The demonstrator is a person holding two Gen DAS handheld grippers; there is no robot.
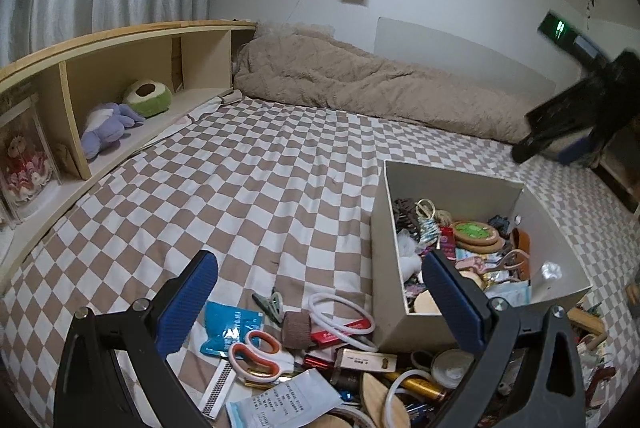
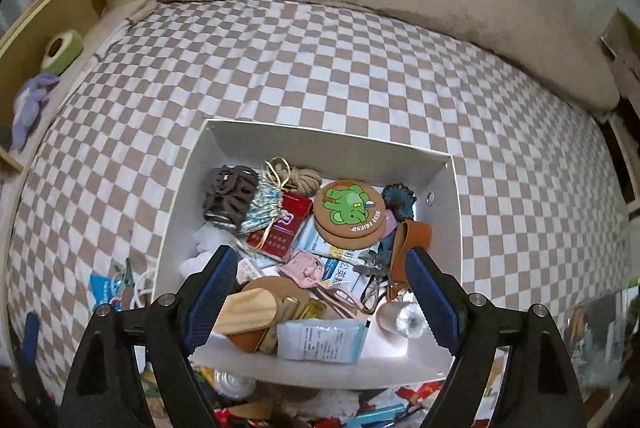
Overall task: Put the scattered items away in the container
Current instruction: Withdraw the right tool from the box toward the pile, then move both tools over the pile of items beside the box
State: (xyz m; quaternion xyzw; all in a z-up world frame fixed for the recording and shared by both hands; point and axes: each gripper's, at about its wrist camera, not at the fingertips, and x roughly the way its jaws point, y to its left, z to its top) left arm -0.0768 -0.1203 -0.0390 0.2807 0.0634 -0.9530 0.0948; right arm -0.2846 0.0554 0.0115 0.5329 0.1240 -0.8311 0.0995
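A white open box (image 1: pixel 386 268) stands on the checkered bed sheet, holding several small items. In the right wrist view the box (image 2: pixel 320 143) lies right below my right gripper (image 2: pixel 322 280). That gripper is open with nothing between its blue pads. Inside the box are a green elephant coaster (image 2: pixel 350 207), a brown hair claw (image 2: pixel 230 195), a red packet (image 2: pixel 280 228) and a wooden piece (image 2: pixel 248 312). My left gripper (image 1: pixel 320 292) is open, low over a loose pile left of the box: orange-handled scissors (image 1: pixel 256 348), a blue sachet (image 1: pixel 228 328), a white ring (image 1: pixel 340 312) and a brown roll (image 1: pixel 296 328). The right gripper (image 1: pixel 548 147) shows blurred at the upper right.
A beige blanket (image 1: pixel 360 83) lies along the far wall. A wooden shelf (image 1: pixel 120 67) with plush toys runs along the left side of the bed. More clutter lies in front of the box (image 2: pixel 320 408) and to its right (image 1: pixel 592 348).
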